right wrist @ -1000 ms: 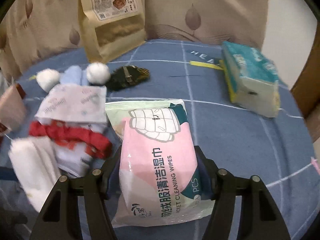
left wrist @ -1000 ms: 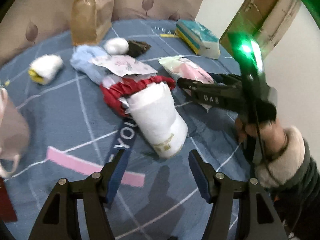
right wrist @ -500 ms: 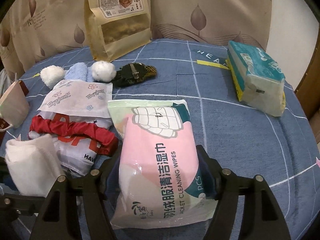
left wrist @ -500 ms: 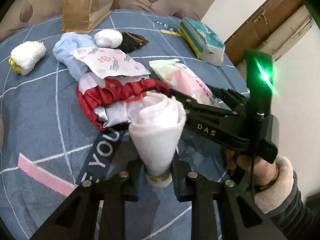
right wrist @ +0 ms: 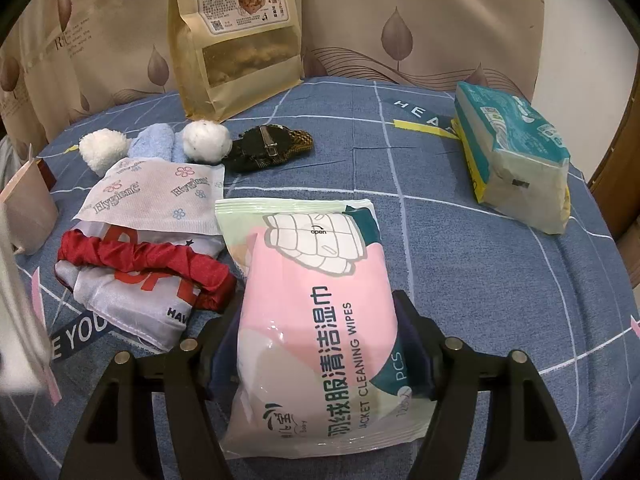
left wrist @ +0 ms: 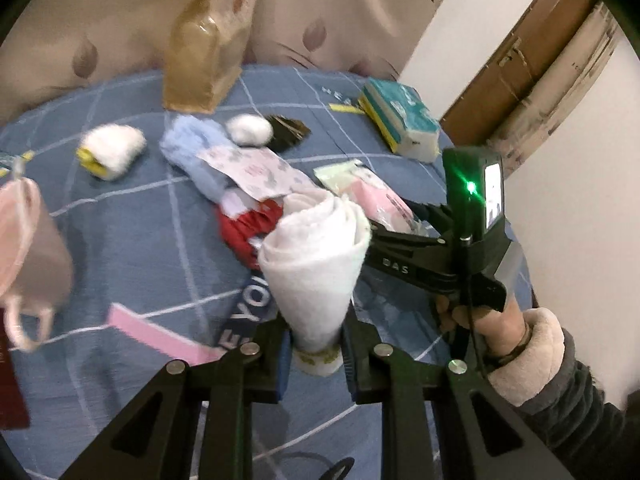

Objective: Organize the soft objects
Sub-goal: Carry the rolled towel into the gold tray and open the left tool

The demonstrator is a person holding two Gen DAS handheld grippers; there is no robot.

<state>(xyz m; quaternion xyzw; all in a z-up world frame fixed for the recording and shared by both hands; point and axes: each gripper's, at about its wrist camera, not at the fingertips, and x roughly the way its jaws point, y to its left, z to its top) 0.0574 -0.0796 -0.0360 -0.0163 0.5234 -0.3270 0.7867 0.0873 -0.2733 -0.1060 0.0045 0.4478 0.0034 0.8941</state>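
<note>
White towel roll point(left wrist: 316, 264), pinched in left gripper point(left wrist: 314, 354)

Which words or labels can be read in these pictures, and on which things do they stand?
"JACKET CLEANING WIPES", "open", "PCS": pink wipes pack.
"Hygiene": white floral sheet.
"陈昌银千层麻花": brown paper bag; its small print is unreadable.
"DAS": right gripper's body.
"HEA", "YOU": blue bedcover.
Tissue pack: print too small.
</note>
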